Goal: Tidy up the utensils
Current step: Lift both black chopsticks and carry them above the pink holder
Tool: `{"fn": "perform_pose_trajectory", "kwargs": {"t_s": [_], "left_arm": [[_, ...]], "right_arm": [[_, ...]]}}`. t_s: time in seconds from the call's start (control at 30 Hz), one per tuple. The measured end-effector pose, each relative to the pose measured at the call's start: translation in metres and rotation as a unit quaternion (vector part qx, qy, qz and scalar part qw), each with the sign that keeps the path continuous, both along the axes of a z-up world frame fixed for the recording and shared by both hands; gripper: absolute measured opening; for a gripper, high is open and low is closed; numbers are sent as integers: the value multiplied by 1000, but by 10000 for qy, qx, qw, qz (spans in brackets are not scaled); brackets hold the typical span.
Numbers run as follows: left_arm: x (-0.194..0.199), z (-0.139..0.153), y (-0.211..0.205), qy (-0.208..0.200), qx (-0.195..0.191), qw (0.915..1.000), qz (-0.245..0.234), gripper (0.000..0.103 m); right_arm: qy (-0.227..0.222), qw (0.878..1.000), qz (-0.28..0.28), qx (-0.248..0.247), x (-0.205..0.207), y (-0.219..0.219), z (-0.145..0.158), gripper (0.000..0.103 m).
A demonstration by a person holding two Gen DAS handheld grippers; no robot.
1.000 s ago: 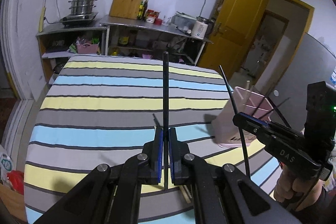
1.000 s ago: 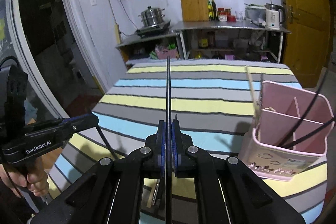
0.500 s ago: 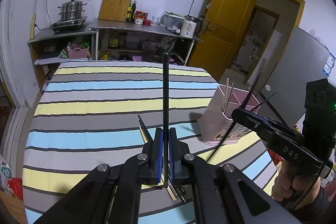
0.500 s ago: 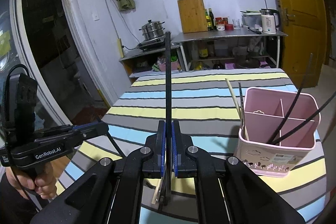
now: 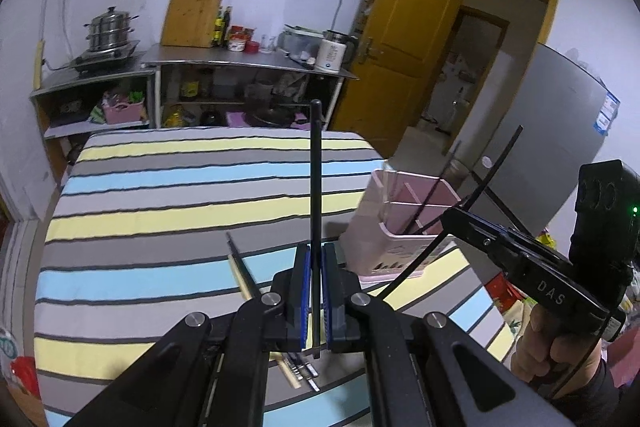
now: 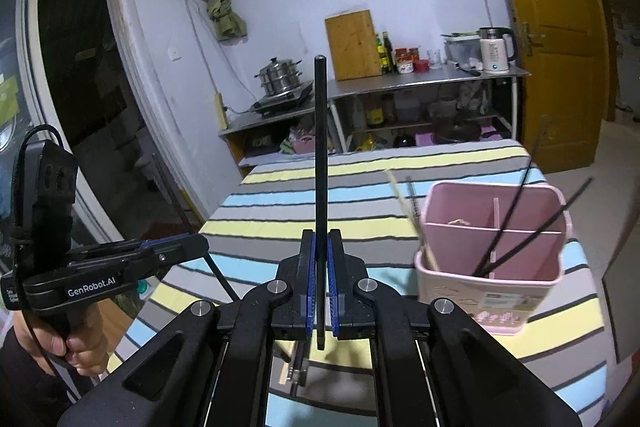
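In the left wrist view my left gripper [image 5: 316, 283] is shut on a black chopstick [image 5: 316, 179] that stands upright between the blue pads. To its right stands the pink divided holder [image 5: 392, 255], with black chopsticks leaning in it. Beside the holder, my right gripper [image 5: 452, 217] grips another black chopstick [image 5: 492, 171] held aslant. In the right wrist view my right gripper [image 6: 320, 267] is shut on that chopstick [image 6: 320, 147]. The holder [image 6: 480, 291] sits to its right, also holding a wooden chopstick [image 6: 404, 199]. My left gripper [image 6: 200, 247] shows at the left.
Loose chopsticks [image 5: 242, 267] lie on the striped table [image 5: 160, 219] under my grippers. Behind the table stands a steel counter [image 5: 248, 61] with a pot, cutting board and kettle. A yellow door [image 5: 412, 27] and a grey fridge [image 5: 560, 115] are at the right.
Both grippers have risen and drawn back from the table, each still holding its black chopstick. The holder now shows lower and more fully in both views.
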State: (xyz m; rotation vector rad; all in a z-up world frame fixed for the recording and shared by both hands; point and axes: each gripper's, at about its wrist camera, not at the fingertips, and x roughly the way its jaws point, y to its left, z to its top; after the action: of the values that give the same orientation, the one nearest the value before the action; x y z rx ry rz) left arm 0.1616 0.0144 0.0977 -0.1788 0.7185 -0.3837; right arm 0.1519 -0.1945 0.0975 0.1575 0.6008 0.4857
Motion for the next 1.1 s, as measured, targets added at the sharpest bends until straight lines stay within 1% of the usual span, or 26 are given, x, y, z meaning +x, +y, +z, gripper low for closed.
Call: {"fn": "perform_pose_trajectory", "kwargs": {"t_s": [0.23,0.37,0.53,0.67,0.83,0.93,1.1], "left_arm": [[10,21,-37,-174,-75,9988,-447,5],[23,40,-64,-363,-81,9970,-683,5],[39,65,-85,-620,-217,9943,-837,5],[56,75,-97,-729,-283,9932,-858,5],[77,72,-109,-771,-287,9933,-813,5],[94,59,-117,-688,-260,9942,-789,5],[111,39,-129,-575,-176,9948,-818,5]], "right_arm": [[-149,9989,-446,86,-9,-36,18,5],[-313,9963,-783,146,-9,-58,33,5],[-532,9918,-1138,228,-6,-80,51,5],[-603,9889,-1338,249,3,-91,57,5],[-596,9871,-1465,229,15,-93,51,5],[-566,9870,-1494,197,22,-93,44,5],[-467,9877,-1495,2,32,-87,28,5]]}}
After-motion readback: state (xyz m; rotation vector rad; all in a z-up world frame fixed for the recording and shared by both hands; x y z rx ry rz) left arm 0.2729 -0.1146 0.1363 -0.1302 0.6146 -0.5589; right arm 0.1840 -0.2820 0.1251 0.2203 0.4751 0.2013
